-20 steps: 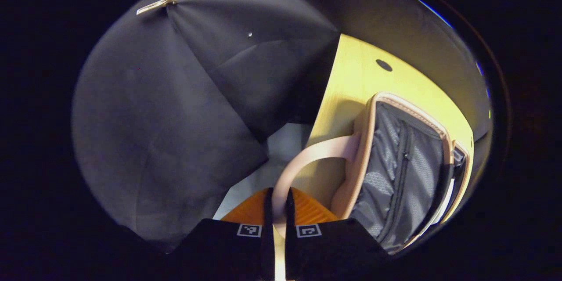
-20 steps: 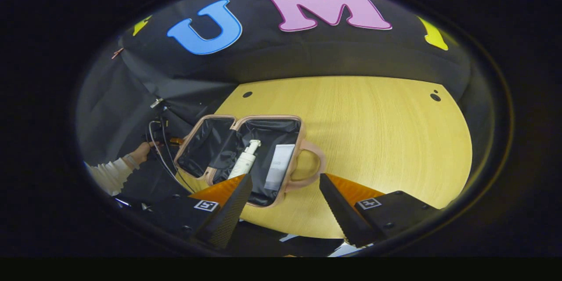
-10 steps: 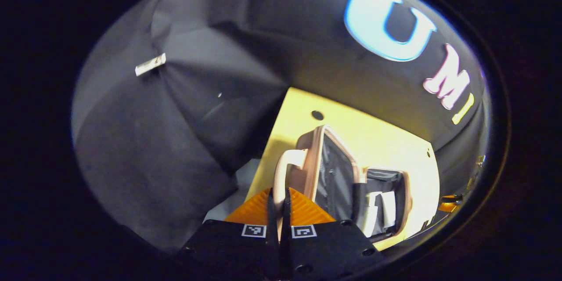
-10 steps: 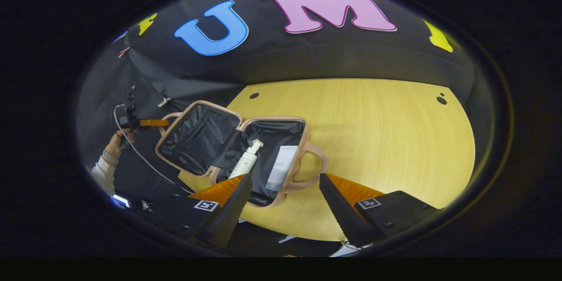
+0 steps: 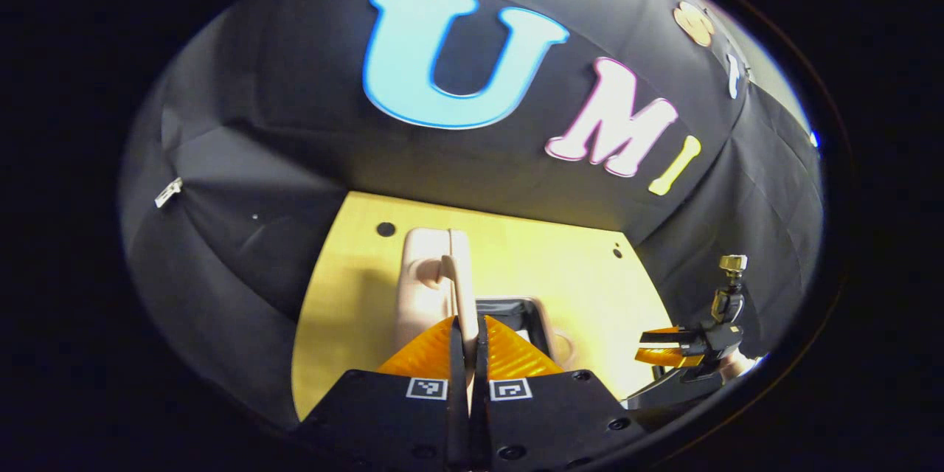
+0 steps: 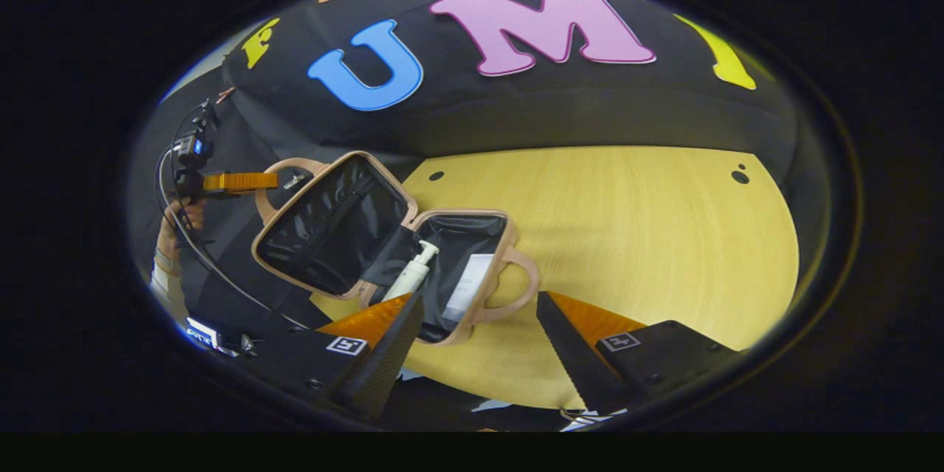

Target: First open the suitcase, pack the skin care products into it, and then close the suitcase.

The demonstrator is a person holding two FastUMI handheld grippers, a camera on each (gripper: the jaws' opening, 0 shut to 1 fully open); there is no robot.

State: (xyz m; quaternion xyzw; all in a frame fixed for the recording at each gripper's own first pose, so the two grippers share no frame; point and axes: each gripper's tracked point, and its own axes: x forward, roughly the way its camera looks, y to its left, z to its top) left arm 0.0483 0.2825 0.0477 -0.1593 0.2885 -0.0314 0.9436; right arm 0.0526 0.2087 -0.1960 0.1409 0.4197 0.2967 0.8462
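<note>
Lid point(image 6: 324, 225) swung up higher; left gripper point(image 5: 467, 328) pinches its handle point(image 5: 457, 287), right gripper point(image 6: 479, 335) wide apart. We lower lid slowly onto suitcase point(image 6: 461, 265) near tabletop's point(image 6: 627, 251) left edge.

One suitcase point(image 6: 383, 243), one pump bottle point(image 6: 413, 273), one box point(image 6: 464, 284), two grippers.

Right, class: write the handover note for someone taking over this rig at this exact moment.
Left tongs: shut on the lid handle, lid raised about halfway.
Right tongs: open, holding nothing, above the table near the suitcase.
Inside the base: pump bottle and white box.
Done: case opened, products packed.
Left: swing the lid fully down and shut the case.
</note>
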